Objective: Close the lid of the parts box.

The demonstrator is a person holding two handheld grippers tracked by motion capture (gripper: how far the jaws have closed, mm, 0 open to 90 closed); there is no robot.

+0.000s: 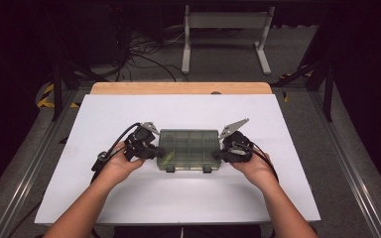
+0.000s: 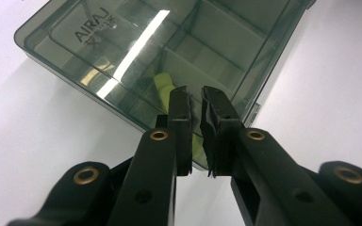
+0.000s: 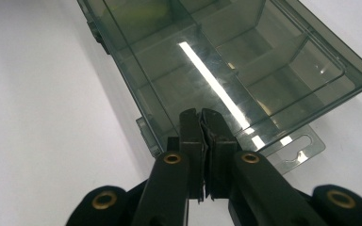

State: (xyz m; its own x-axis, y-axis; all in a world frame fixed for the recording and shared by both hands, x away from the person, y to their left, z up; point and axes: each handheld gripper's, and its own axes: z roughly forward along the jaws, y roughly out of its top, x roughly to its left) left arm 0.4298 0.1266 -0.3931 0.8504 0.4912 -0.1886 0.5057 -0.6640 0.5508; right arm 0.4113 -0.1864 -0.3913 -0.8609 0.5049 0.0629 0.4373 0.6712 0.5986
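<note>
A smoky-green clear compartment box [image 1: 188, 148] lies with its lid down in the middle of the white table [image 1: 129, 198]. My left gripper [image 1: 152, 150] is at the box's left end and my right gripper [image 1: 222, 154] at its right end. In the left gripper view the box [image 2: 122, 42] holds a yellow-green piece [image 2: 162, 87], and the left gripper [image 2: 195, 92] is shut, its tips over the lid's near edge with nothing between them. In the right gripper view the right gripper [image 3: 200, 113] is shut and empty, tips over the box [image 3: 245, 52] beside its hang tab [image 3: 299, 148].
Two latches [image 1: 169, 169] sit on the box's near side. A wooden strip [image 1: 178, 88] runs along the table's far edge. Beyond it on the floor are a white stand [image 1: 225, 20] and loose cables [image 1: 144, 49]. Metal rails border the table on both sides.
</note>
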